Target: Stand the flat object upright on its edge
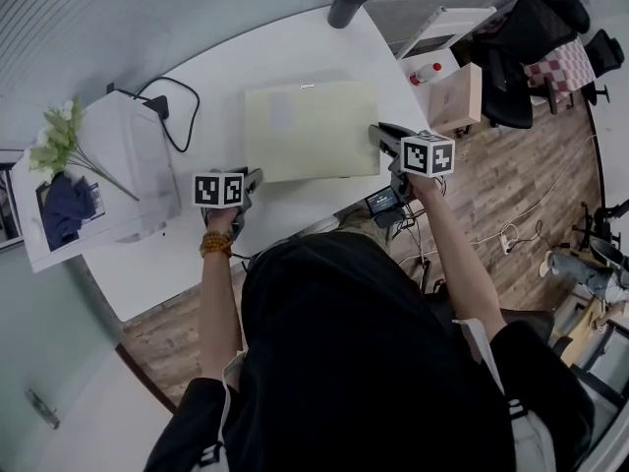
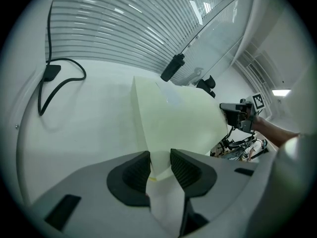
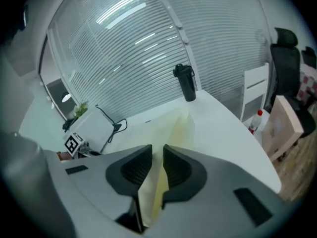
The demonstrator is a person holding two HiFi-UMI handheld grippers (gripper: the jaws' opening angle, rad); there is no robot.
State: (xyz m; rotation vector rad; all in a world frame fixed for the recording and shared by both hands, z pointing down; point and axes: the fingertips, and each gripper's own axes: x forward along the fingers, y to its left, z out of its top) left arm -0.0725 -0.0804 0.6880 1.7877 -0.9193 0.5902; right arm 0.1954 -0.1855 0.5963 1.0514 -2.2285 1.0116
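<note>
The flat object point(image 1: 310, 129) is a pale yellow rectangular board over the middle of the white round table point(image 1: 211, 77). My left gripper point(image 1: 254, 178) holds its near left corner, and the board point(image 2: 173, 118) fills the gap between the dark ribbed pads point(image 2: 136, 170). At the near right corner my right gripper point(image 1: 378, 136) is shut on the board's edge point(image 3: 173, 125), which runs out from between its jaws. I cannot tell how far the board is tilted off the table. The right gripper point(image 2: 237, 114) also shows in the left gripper view.
A black tumbler point(image 1: 347, 1) stands at the table's far edge. A black cable with an adapter point(image 1: 172, 106) lies at the left, beside a white box point(image 1: 123, 160) and flowers point(image 1: 57, 141). Right of the table are a cardboard box point(image 1: 457, 96), a bottle point(image 1: 425, 73) and office chairs point(image 1: 531, 37).
</note>
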